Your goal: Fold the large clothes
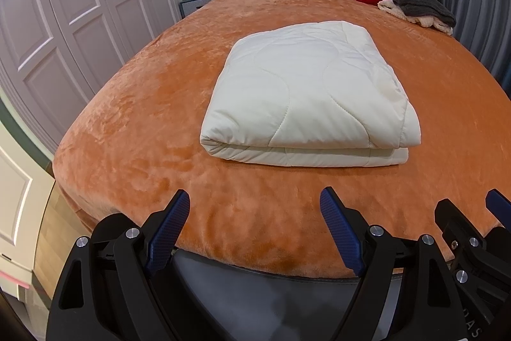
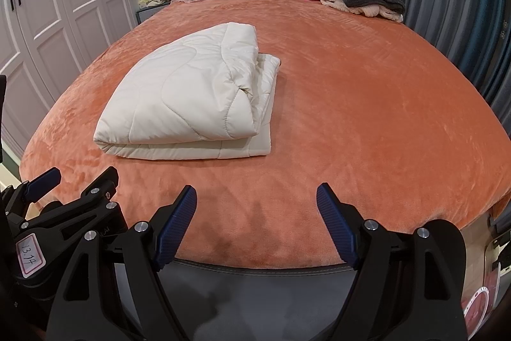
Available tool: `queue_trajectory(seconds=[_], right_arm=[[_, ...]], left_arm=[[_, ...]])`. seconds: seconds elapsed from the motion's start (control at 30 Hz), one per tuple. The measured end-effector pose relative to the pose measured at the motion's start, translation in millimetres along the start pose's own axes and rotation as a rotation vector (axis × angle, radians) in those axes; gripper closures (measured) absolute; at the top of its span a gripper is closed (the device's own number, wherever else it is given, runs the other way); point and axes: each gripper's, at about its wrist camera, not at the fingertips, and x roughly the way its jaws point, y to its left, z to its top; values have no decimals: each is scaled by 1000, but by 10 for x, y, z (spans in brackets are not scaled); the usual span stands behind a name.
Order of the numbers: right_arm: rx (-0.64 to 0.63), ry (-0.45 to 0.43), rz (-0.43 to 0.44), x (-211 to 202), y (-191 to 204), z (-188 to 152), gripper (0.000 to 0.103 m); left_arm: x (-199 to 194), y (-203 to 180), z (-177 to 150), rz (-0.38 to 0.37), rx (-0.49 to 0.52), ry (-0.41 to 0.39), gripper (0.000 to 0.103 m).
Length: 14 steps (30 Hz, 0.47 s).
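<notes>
Orange bed: folded white quilt mid-surface, well ahead of left gripper, right gripper; jaws spread, empty.

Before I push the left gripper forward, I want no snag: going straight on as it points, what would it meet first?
Probably the orange bed cover just ahead of the open left gripper; nothing lies between. The folded white quilt sits farther on, though depth is hard to judge.
</notes>
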Motion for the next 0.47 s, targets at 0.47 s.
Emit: queue_trajectory(seconds=[0.47], right_arm=[[-1,12,-23,17,86,-7,28]], left_arm=[[47,32,-19,5,-18,25,23]])
